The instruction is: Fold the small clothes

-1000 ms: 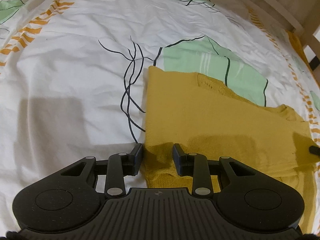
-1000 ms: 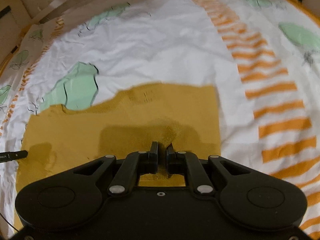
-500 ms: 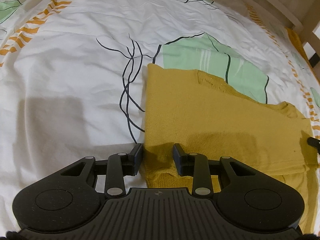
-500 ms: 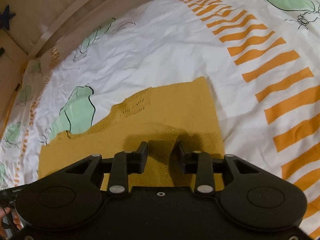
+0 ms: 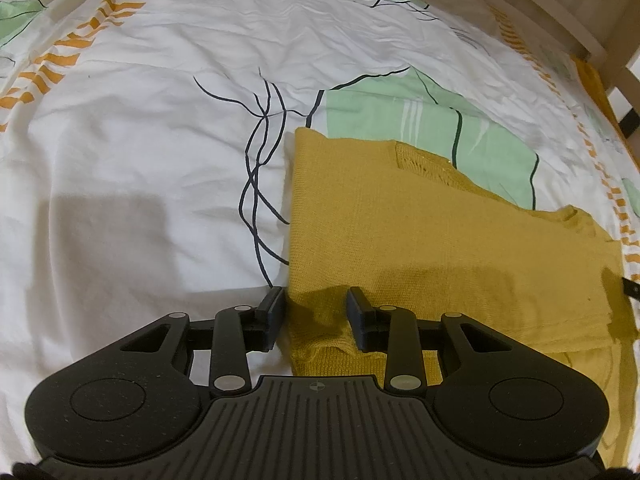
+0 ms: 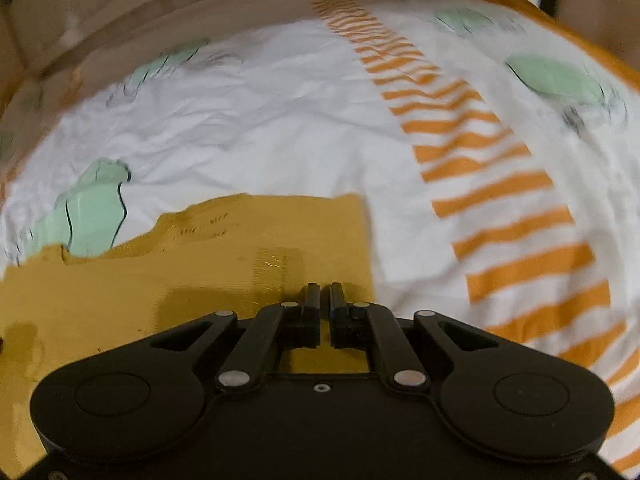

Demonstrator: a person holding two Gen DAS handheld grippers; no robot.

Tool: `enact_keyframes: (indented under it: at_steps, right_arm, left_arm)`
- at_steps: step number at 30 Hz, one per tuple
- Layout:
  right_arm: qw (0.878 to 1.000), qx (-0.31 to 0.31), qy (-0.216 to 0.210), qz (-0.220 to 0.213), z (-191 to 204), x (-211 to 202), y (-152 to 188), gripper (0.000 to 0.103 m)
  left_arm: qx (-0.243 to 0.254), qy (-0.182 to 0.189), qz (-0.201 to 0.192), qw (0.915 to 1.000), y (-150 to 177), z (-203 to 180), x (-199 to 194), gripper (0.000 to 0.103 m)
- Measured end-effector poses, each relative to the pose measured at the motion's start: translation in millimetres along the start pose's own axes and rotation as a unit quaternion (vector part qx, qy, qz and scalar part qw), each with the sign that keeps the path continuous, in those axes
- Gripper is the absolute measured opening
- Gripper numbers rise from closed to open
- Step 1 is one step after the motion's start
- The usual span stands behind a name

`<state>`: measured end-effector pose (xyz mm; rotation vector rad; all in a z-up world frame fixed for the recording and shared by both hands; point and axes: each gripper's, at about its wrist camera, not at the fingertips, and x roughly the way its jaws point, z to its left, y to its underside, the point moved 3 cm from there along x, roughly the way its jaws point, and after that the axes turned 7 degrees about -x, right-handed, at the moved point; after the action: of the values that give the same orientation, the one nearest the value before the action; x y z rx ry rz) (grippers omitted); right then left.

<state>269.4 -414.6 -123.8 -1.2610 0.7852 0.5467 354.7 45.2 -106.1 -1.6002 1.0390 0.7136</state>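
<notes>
Left gripper [image 5: 316, 312] jaws gape astride yellow sweater [image 5: 440, 248] corner; right gripper [image 6: 325, 300] jaws clenched above it

A bed [image 5: 120, 168] carries everything, covered by a rumpled white sheet [image 6: 256, 120] printed with pale green leaf shapes, thin black lines and bands of orange stripes. A mustard-yellow knitted garment [image 5: 420, 240] lies flat on the sheet, apparently folded double. A pale wooden bed frame [image 5: 560, 4] borders the far edge.
</notes>
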Motion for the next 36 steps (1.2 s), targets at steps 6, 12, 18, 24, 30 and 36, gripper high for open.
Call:
enact_keyframes:
  at_steps: [6, 12, 18, 24, 30, 36]
  right_arm:
    - [0.998, -0.014, -0.013, -0.052, 6, -20, 2, 0.022]
    - [0.997, -0.013, -0.065, -0.046, 22, -11, -5, 0.050]
    - [0.997, 0.012, -0.072, -0.027, 19, 4, 5, 0.051]
    - [0.996, 0.015, -0.082, -0.030, 18, 2, 7, 0.051]
    - [0.996, -0.015, -0.083, -0.032, 24, 1, 9, 0.030]
    - [0.995, -0.078, -0.044, -0.042, 32, -9, 5, 0.011]
  left_arm:
    - [0.004, -0.008, -0.007, 0.9999, 1, -3, 1, 0.036]
    - [-0.020, -0.010, -0.019, 0.9996, 2, -2, 1, 0.037]
    - [-0.031, 0.030, -0.028, 0.9987, 3, 3, 0, 0.049]
    - [-0.067, 0.028, -0.035, 0.9967, -7, 5, -8, 0.048]
    - [-0.071, -0.003, -0.074, 0.9947, -16, 11, -25, 0.048]
    - [-0.061, -0.008, -0.071, 0.9955, -15, 10, -28, 0.048]
